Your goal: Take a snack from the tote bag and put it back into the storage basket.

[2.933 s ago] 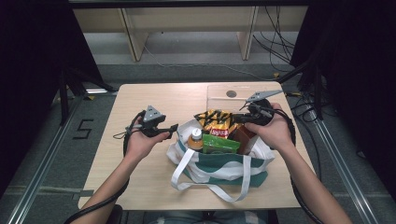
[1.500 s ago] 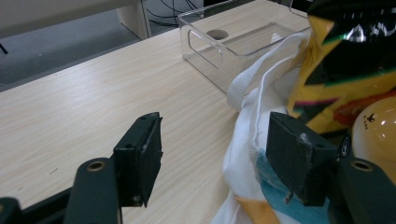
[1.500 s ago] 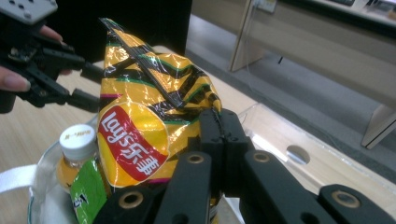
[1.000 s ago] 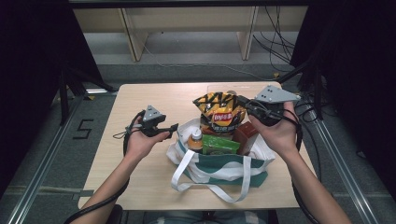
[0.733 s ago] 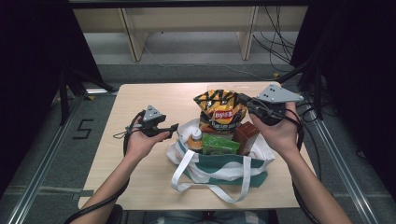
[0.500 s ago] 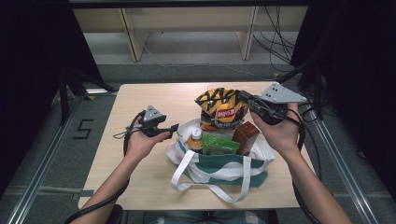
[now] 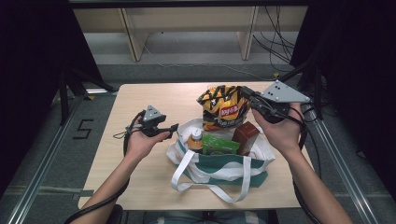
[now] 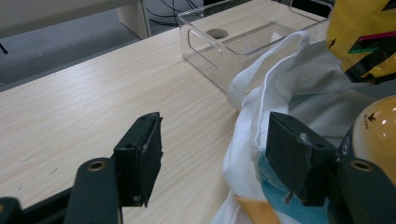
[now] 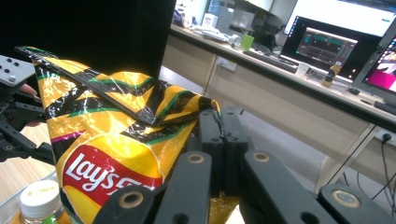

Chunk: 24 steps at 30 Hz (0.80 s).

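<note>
The right tool (image 7: 250,95) pinches the chip bag (image 7: 223,108), lifted clear of the tote bag (image 7: 224,161) near the bench's (image 7: 154,93) front edge; the left tool (image 7: 170,128), jaws spread, stands at its rim, with the bottle (image 7: 195,139), green pack (image 7: 219,144) and brown box (image 7: 246,135) left inside.

In your right gripper view the chip bag (image 9: 107,154) runs off the bottom edge and hides the inner faces of the clamped pads, and the bottle (image 9: 39,200) is cut at its cap and shoulder. In your left gripper view the bag's (image 8: 280,93) rim covers the near corner of the clear bin (image 8: 224,46), whose far wall leaves the frame at the top, and the yellow cap (image 8: 378,140) is cut by the right edge. From the high view the print on the green packet (image 7: 219,145) and brown box (image 7: 246,136) is too small to read, and their lower parts sit hidden inside the bag.
</note>
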Each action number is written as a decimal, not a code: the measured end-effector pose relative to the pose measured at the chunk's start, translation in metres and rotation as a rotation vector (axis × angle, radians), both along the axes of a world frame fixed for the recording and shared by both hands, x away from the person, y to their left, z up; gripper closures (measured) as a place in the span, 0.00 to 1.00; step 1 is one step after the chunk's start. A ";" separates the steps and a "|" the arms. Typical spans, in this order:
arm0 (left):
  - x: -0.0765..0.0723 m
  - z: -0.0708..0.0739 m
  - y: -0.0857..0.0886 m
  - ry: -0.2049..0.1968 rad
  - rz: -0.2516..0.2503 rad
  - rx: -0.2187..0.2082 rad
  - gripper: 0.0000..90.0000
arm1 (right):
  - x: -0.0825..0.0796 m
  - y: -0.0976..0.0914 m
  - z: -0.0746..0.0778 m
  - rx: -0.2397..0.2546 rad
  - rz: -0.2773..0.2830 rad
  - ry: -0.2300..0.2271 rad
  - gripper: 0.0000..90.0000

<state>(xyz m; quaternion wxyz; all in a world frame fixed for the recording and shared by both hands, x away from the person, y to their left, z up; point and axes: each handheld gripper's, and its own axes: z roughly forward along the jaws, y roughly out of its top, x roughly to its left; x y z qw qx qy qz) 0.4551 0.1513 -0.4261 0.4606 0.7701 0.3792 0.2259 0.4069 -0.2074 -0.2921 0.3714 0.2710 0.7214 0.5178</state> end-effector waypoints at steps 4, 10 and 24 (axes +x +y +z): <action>0.000 0.000 0.000 -0.001 0.000 -0.003 0.40 | -0.001 0.000 0.003 0.000 -0.004 -0.013 1.00; 0.000 0.000 0.000 0.000 -0.001 0.001 0.40 | -0.003 -0.003 0.008 0.008 -0.017 -0.031 1.00; 0.000 0.000 -0.001 0.001 -0.001 -0.001 0.40 | -0.008 -0.012 0.021 0.021 -0.042 -0.082 1.00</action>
